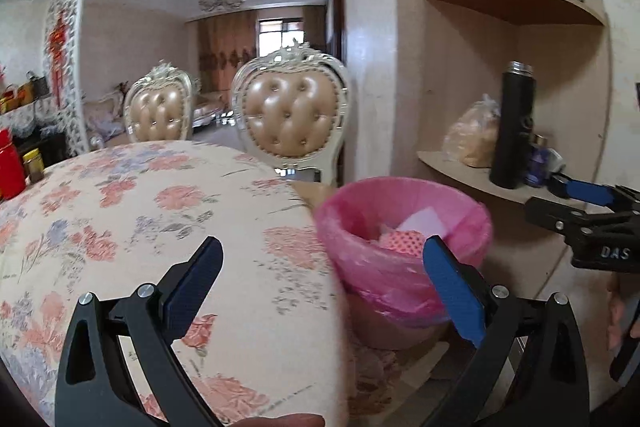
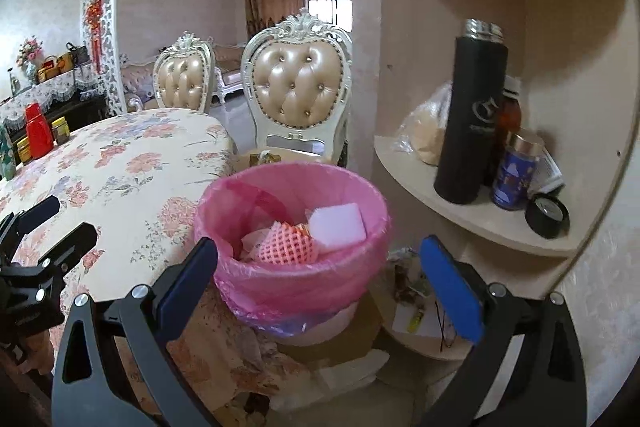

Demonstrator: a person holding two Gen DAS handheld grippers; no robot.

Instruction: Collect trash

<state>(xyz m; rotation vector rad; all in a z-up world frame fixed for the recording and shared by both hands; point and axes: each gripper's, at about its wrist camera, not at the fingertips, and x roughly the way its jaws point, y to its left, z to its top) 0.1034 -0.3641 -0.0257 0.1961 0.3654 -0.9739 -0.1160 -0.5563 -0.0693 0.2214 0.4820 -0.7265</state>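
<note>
Pink-lined bin (image 2: 292, 247) as landmark, sitting just off table (image 2: 132, 163) edge, below corner shelf (image 2: 472, 219). Already inside bin: pink foam net (image 2: 286, 247), white foam block (image 2: 338, 225), some paper. Right gripper (image 2: 320, 287) spread wide, empty, bin straight ahead and a bit below. Left gripper (image 1: 324, 287) also spread, empty, bin ahead and slightly right, partly over table. Right one looks nearer bin. More scraps on floor (image 2: 416, 291) right of bin, between bin and shelf; probably next pickup, right gripper better placed for reach.
</note>
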